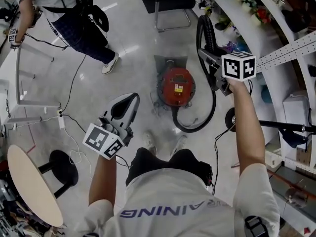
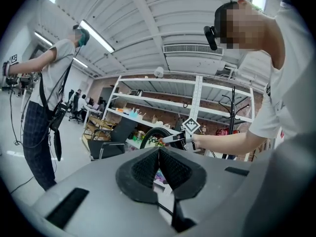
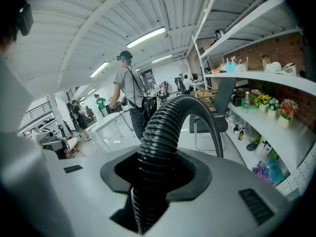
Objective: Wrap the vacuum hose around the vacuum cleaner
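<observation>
The right gripper has its jaws closed part-way onto the black ribbed vacuum hose; in the right gripper view the hose fills the gap between the pads and arches up and away to the right; in the head view this gripper sits at the right of the frame, at the end of an outstretched arm, with its marker cube uppermost; from it one length of hose curves up toward the top of the frame and another drops down and sweeps in a loop to the lower right side of the red vacuum cleaner; the cleaner stands on the pale floor in the middle of the frame, just left of the right gripper; the hose lies beside the cleaner's body on the right and is not wound round it; the left gripper has its jaws pressed together with nothing between them; in the head view it is at lower left of centre, well apart from cleaner and hose; a dark chair stands at the top centre; a second person stands at upper left; a round table and a black stool sit at lower left; white shelving runs down the right side.
</observation>
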`<state>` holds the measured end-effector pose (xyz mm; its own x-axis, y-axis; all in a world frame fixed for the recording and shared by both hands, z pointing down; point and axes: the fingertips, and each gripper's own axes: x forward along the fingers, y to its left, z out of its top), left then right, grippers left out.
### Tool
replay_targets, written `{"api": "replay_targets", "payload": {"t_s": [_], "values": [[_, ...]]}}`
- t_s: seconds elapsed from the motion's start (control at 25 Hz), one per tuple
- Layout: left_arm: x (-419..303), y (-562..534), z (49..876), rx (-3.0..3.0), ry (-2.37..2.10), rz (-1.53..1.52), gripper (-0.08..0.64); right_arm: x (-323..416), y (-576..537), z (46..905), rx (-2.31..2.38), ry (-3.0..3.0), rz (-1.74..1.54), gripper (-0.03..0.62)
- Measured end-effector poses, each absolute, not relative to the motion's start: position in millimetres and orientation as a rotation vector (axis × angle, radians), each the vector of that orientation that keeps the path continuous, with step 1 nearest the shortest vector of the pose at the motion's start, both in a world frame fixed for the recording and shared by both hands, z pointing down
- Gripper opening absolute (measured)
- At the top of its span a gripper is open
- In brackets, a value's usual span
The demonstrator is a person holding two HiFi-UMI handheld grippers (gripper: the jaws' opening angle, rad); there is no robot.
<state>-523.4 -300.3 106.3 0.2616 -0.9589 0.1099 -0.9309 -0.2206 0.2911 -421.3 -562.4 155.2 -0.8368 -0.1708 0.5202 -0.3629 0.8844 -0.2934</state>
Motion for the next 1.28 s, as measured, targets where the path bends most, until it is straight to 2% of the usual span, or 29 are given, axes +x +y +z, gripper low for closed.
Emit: {"api": "replay_targets", "payload": {"t_s": [0.76, 1.28], "values": [[-582.7, -292.5, 119.9, 2.132, -1.849, -0.127, 0.017, -593.5, -542.0, 175.7, 0.059, -2.523, 0.404, 0.152], [-629.5, -259.5, 116.1, 2.047, -1.971, -0.163, 0.017, -664.6, -405.9, 184.8, -0.327, -2.481, 0.318, 0.152]]}}
